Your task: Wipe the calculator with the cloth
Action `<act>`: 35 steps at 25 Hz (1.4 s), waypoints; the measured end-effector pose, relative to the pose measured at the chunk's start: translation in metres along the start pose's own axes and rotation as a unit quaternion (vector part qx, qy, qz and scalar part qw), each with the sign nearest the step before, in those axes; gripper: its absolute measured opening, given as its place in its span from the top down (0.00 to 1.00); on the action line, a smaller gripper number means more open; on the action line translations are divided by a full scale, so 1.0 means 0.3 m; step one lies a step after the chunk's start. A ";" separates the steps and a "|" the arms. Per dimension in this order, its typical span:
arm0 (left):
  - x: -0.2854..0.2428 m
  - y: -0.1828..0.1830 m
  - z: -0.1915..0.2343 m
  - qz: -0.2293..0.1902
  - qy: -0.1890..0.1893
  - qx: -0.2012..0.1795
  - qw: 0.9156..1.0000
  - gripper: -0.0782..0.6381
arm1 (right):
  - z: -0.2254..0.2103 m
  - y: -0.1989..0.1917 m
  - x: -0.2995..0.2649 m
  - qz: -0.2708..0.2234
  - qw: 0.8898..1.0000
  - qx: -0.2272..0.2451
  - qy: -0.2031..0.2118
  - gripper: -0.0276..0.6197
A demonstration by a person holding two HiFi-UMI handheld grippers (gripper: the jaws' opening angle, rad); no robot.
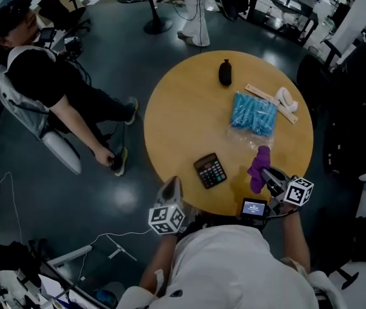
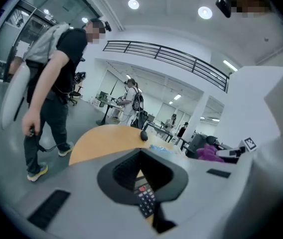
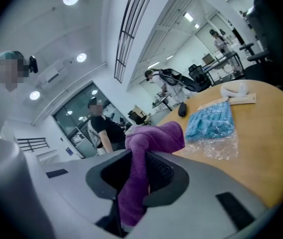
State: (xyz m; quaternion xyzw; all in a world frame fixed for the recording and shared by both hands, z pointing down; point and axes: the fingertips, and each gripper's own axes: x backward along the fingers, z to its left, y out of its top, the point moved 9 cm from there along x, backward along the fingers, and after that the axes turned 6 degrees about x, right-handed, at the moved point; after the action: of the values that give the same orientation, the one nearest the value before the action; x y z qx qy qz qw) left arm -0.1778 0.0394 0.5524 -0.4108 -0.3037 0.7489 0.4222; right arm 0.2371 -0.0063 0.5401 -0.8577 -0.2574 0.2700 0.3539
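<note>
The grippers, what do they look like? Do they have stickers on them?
Both are grey and wedge-shaped. The left gripper and the right gripper each carry a white cube with black square markers. The right one also has a small lit screen. The person wears a white short-sleeved shirt.

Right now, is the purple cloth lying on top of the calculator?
No, the purple cloth hangs from the right hand-held gripper, off to the side of the calculator on the table.
</note>
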 end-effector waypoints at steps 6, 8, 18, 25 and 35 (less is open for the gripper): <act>0.013 0.027 0.031 -0.021 0.006 -0.002 1.000 0.88 | -0.141 -0.053 -0.085 0.058 0.991 -0.022 -0.117 0.83; 0.011 0.027 0.032 -0.019 0.000 -0.003 1.000 0.88 | -0.180 -0.068 -0.131 0.096 0.984 -0.009 -0.147 0.83; 0.031 0.024 0.018 0.012 -0.055 -0.018 0.998 0.88 | -0.294 -0.276 -0.383 0.303 0.919 0.047 -0.247 0.83; 0.063 0.002 -0.005 0.030 -0.058 -0.023 0.998 0.88 | -0.262 -0.345 -0.492 0.363 0.888 0.095 -0.266 0.82; 0.049 -0.024 -0.040 0.044 -0.061 -0.018 0.997 0.88 | -0.209 -0.359 -0.540 0.384 0.886 0.110 -0.237 0.74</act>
State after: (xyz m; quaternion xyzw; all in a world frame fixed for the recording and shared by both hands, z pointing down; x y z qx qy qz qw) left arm -0.1691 0.0569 0.5472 -0.3852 -0.3236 0.7848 0.3620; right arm 0.1336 -0.0718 0.7037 -0.7557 0.0473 0.6064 0.2428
